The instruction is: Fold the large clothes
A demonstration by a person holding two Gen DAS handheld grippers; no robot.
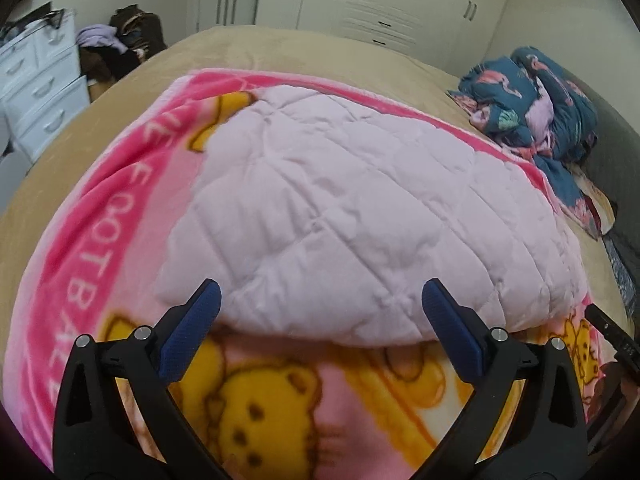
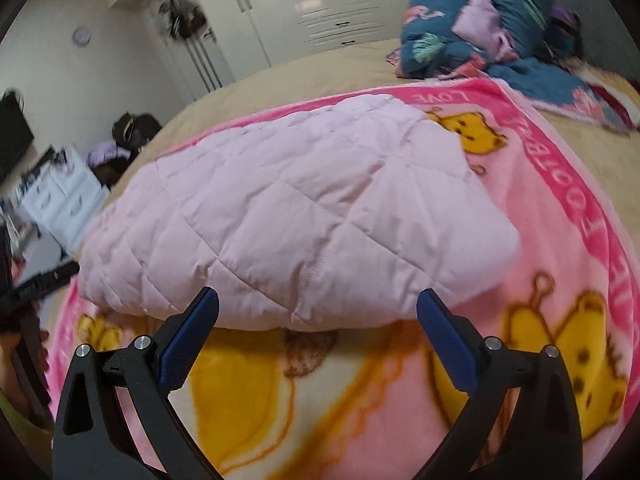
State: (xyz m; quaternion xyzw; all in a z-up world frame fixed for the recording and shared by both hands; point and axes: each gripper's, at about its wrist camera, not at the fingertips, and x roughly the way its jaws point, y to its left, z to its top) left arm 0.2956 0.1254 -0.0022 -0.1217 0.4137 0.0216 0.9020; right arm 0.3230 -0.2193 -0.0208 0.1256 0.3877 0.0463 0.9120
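Both claws hang spread wide and empty just above the near edge of the pink bear-print blanket [image 1: 132, 200], the left claw [image 1: 320, 316] and the right claw [image 2: 318, 316] each facing the folded pale pink quilted garment [image 1: 340, 216] without touching it. That garment lies in the middle of the blanket, which is spread over the tan bed [image 1: 320, 56]. Farther back, near the bed's edge, sits a crumpled blue flamingo-print bundle [image 1: 536, 100].

Tan bed [image 1: 280, 46] carries pink bear blanket [image 1: 120, 208] and crumpled blue bedding [image 1: 536, 100]
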